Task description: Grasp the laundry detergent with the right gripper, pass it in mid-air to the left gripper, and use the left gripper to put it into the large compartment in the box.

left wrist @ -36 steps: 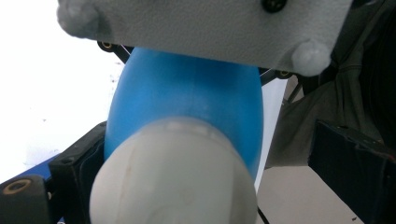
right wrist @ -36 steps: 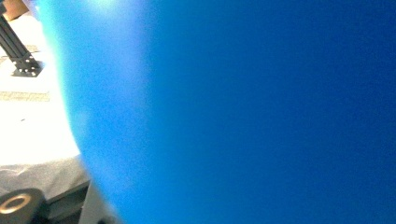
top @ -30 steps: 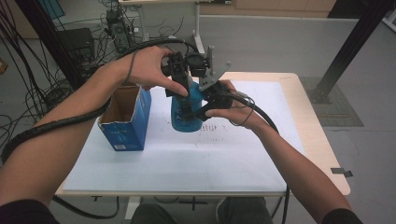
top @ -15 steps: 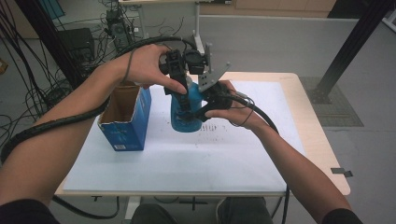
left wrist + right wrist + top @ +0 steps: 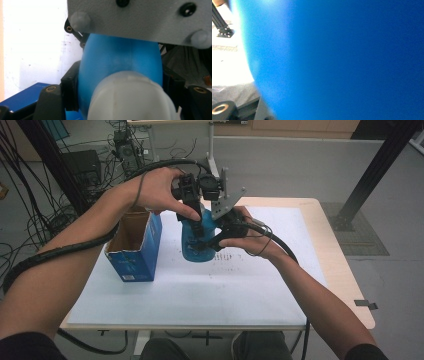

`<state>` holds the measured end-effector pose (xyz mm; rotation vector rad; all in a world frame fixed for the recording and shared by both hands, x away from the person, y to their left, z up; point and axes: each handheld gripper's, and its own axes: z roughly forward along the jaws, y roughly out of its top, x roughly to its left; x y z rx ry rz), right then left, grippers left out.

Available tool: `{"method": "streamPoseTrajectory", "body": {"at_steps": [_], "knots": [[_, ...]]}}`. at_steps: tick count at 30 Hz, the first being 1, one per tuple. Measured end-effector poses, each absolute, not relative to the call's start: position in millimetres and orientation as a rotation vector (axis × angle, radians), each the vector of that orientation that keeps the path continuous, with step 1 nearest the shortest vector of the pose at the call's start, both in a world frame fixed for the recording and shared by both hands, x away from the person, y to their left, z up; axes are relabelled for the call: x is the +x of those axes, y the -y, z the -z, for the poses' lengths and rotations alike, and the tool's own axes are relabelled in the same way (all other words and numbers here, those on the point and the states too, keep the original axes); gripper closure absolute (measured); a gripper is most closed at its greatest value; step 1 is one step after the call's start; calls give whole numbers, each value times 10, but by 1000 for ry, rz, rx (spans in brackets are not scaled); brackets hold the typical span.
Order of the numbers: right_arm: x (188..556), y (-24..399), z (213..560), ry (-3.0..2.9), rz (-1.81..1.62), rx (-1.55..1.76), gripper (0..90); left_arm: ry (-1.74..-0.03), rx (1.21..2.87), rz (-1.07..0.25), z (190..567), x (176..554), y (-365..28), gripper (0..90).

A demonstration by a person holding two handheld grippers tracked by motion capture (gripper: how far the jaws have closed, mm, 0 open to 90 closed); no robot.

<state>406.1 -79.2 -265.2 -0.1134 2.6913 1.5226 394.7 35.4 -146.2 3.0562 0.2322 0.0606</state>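
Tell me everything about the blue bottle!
The blue bottle looks like smooth plastic, with a rounded body and a white cap. It stands upright on the white table, beside an open blue box. The left hand-held gripper has just closed around its top; the right hand-held gripper clamps its body.

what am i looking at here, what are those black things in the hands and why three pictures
A person sits at a table holding a pair of hand-held tongs in each hand. The high view looks down from above; the other two come from cameras riding on each tool. On the table stand an open blue cardboard box and a blue bottle with a white cap. The right tongs clamp the bottle's body. The left tongs have just been closing on the bottle's top, its jaws on either side of the neck.
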Motion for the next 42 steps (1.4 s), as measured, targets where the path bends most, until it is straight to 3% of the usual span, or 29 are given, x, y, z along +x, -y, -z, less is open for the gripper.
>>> {"method": "streamPoseTrajectory", "body": {"at_steps": [42], "knots": [[4052,795,2695,-2674,-1506,-148,435,-212,3120,-70,1520,3933,-266,372]]}}
